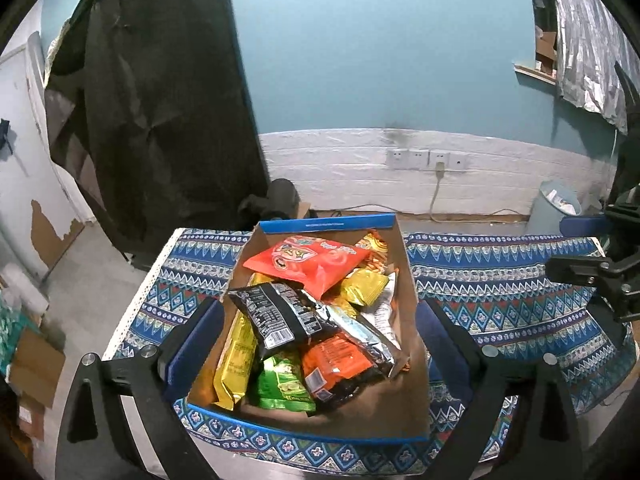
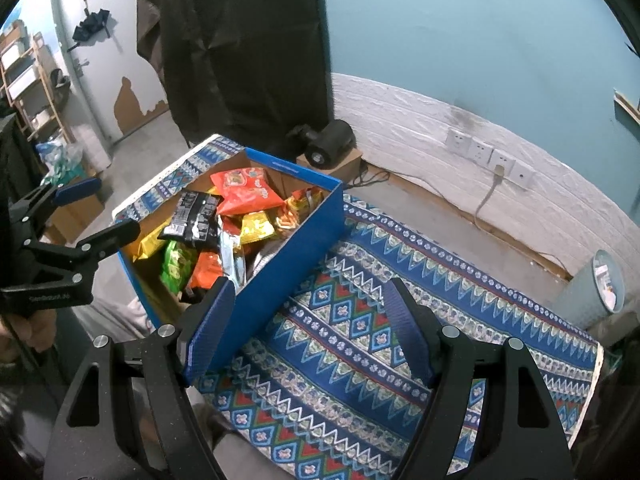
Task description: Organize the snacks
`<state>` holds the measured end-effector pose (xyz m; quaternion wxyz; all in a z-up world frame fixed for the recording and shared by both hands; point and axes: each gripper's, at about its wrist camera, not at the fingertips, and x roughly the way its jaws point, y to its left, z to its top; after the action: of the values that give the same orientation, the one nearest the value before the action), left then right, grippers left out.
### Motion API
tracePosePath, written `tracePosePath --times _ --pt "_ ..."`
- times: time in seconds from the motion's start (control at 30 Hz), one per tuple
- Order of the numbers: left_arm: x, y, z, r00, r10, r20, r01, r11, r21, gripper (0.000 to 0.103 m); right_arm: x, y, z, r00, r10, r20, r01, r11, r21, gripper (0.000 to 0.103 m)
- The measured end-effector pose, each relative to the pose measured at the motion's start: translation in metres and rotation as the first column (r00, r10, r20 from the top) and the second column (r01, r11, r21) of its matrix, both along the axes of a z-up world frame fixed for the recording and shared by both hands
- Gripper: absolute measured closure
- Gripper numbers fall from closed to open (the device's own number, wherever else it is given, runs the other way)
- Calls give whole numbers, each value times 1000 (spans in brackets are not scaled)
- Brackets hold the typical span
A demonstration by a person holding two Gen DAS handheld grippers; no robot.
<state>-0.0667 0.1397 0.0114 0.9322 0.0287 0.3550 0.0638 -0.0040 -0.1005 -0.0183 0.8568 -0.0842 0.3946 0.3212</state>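
An open blue cardboard box with a brown inside (image 1: 404, 264) (image 2: 296, 236) sits on a table draped in a blue patterned cloth (image 1: 500, 292) (image 2: 360, 320), toward the cloth's left end. It is heaped with snack packets: a red-orange crisp bag (image 1: 308, 262) (image 2: 244, 192) on top at the far end, a black foil packet (image 1: 276, 312) (image 2: 192, 216) lying across the middle, a green packet (image 1: 284, 384) (image 2: 176, 260), an orange packet (image 1: 336, 360) (image 2: 208, 272) and a long yellow packet (image 1: 236, 356) (image 2: 148, 244) at the near end.

The left gripper (image 1: 320, 344) (image 2: 86, 210) hangs over the near end of the box, jaws spread wide to either side of the box walls and empty. The right gripper (image 2: 308, 336) (image 1: 572, 244) is also spread and empty, above the cloth just right of the box, its left finger (image 2: 208, 328) overlapping the box's near corner in the right wrist view.

Behind the table stands a tall shape under a black cloth (image 1: 160, 112) (image 2: 240, 48), with a small black device on a cardboard carton (image 2: 328, 148) at its foot. White wall sockets (image 1: 428, 158) (image 2: 488, 156) hold one plugged cable. A pale blue waste bin (image 1: 554, 206) (image 2: 596, 288) stands on the floor beyond the table's right end.
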Motion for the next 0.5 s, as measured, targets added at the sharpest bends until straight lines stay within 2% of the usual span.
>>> tracePosePath --times 0.17,0.5 --pt "1 1 -2 1000 5 -12 -5 1000 -21 5 0 -2 1 1000 -8 3 8 1000 2 27" --pt "0 -4 0 1000 -1 0 1 1000 11 5 1 -3 1 1000 -16 5 16 1000 7 27"
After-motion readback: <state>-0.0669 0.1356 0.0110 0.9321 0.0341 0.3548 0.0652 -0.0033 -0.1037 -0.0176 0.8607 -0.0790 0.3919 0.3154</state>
